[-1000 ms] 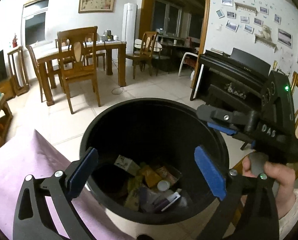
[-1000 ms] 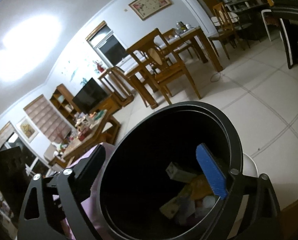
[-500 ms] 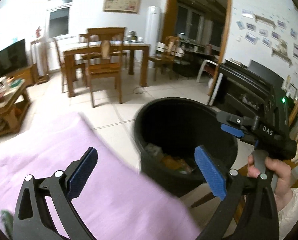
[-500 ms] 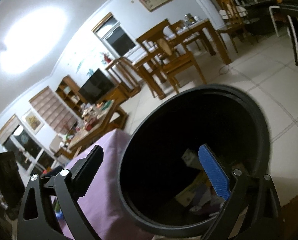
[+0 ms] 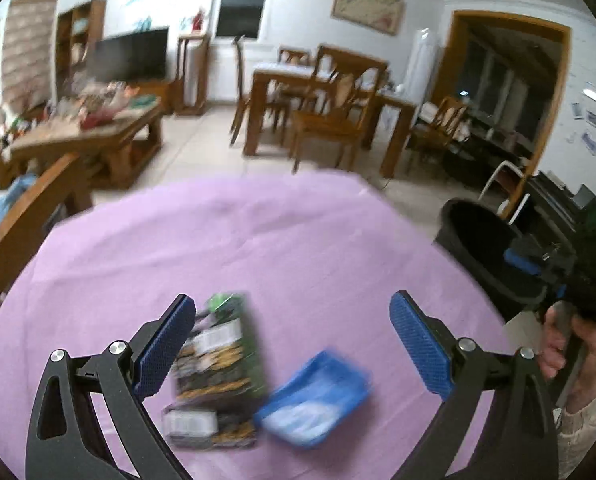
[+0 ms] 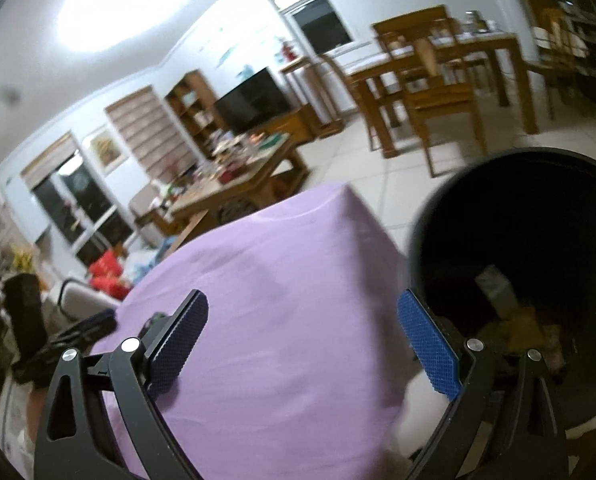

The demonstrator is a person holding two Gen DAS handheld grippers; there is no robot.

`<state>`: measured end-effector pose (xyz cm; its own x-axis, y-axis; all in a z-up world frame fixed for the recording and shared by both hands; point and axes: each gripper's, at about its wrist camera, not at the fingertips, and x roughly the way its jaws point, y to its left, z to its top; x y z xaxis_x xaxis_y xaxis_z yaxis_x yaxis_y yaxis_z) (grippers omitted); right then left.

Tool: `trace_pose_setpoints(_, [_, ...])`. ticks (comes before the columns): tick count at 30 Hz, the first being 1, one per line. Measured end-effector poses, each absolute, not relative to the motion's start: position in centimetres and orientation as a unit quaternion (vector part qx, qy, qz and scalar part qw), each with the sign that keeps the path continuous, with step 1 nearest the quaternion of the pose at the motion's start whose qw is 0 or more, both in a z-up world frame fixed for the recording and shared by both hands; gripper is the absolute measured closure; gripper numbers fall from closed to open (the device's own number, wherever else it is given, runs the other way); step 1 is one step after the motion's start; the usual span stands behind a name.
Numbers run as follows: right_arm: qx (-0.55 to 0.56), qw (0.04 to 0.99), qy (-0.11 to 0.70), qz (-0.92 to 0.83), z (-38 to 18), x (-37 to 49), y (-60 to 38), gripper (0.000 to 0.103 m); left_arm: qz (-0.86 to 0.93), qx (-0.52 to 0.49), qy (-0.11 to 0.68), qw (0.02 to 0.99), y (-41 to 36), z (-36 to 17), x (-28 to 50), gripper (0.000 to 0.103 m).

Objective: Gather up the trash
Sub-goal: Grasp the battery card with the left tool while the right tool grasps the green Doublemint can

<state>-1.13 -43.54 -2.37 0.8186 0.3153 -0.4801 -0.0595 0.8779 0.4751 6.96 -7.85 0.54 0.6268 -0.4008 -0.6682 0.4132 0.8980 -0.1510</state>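
Both left tongs [image 5: 292, 348] & right tongs [image 6: 301, 344] wide, empty. Crumpled blue plastic wrapper [image 5: 313, 400] on lilac-clothed tabletop [image 5: 258, 240]: prob. light, soft, slippery; pinch raised edge.

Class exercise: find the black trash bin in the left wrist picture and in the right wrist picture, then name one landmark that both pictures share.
Left wrist: the black trash bin stands at the right edge, beyond the purple cloth, partly behind the right gripper.
Right wrist: the bin fills the right side, open mouth towards the camera, trash inside.
Shared landmark: the television by the far wall.
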Motion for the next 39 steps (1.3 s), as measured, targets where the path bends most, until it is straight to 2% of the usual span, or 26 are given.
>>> trace_pose_setpoints(4, [0.200, 0.923, 0.302, 0.129, -1.4, 0.6, -39.1, 0.009, -0.224, 0.029, 0.407, 0.885, -6.8, -1.3, 8.0, 0.007])
trace_pose_setpoints(8, [0.174, 0.920, 0.318, 0.152, -1.4, 1.4, -36.0, 0.010, -0.223, 0.007, 0.424, 0.878, -5.8, -2.6, 9.0, 0.007])
trace_pose_setpoints(9, [0.167, 0.918, 0.322, 0.158, -1.3, 1.7, -34.9, 0.011, -0.226, -0.001, 0.428, 0.875, -5.5, -2.9, 9.4, 0.012])
trace_pose_setpoints(10, [0.162, 0.917, 0.326, 0.161, -1.3, 2.2, -34.3, 0.012, -0.230, -0.007, 0.433, 0.872, -4.9, -3.2, 9.6, 0.023])
trace_pose_setpoints(12, [0.150, 0.913, 0.337, 0.173, -1.3, 2.8, -32.5, 0.017, -0.234, -0.018, 0.438, 0.868, -4.3, -3.9, 9.6, 0.040])
trace_pose_setpoints(17, [0.125, 0.901, 0.364, 0.200, -1.8, 4.8, -28.5, 0.029, -0.264, -0.045, 0.428, 0.863, -2.9, -3.8, 9.1, 0.047])
trace_pose_setpoints(22, [0.104, 0.885, 0.391, 0.230, -1.8, 6.7, -24.6, 0.036, -0.279, -0.060, 0.412, 0.866, -1.7, -3.4, 8.7, 0.067])
trace_pose_setpoints(24, [0.082, 0.880, 0.405, 0.234, -1.9, 7.7, -22.4, 0.037, -0.276, -0.069, 0.409, 0.867, -1.0, -3.3, 8.7, 0.070])
trace_pose_setpoints(30, [0.034, 0.863, 0.450, 0.229, -3.7, 10.2, -18.0, 0.044, -0.231, -0.069, 0.403, 0.883, 0.8, -3.5, 8.9, 0.070])
trace_pose_setpoints(33, [0.008, 0.856, 0.464, 0.228, -4.5, 10.9, -15.8, 0.048, -0.218, -0.067, 0.407, 0.885, 1.5, -3.7, 9.0, 0.067])
trace_pose_setpoints(35, [-0.023, 0.860, 0.462, 0.216, -4.7, 11.2, -14.5, 0.051, -0.212, -0.061, 0.407, 0.886, 1.6, -3.7, 9.1, 0.060])
trace_pose_setpoints(37, [-0.050, 0.863, 0.458, 0.206, -4.8, 10.9, -13.6, 0.054, -0.175, -0.047, 0.417, 0.891, 2.0, -4.1, 9.5, 0.042])
trace_pose_setpoints(39, [-0.078, 0.866, 0.454, 0.195, -5.0, 10.8, -13.1, 0.060, -0.182, -0.059, 0.415, 0.890, 2.8, -4.2, 9.5, 0.038])
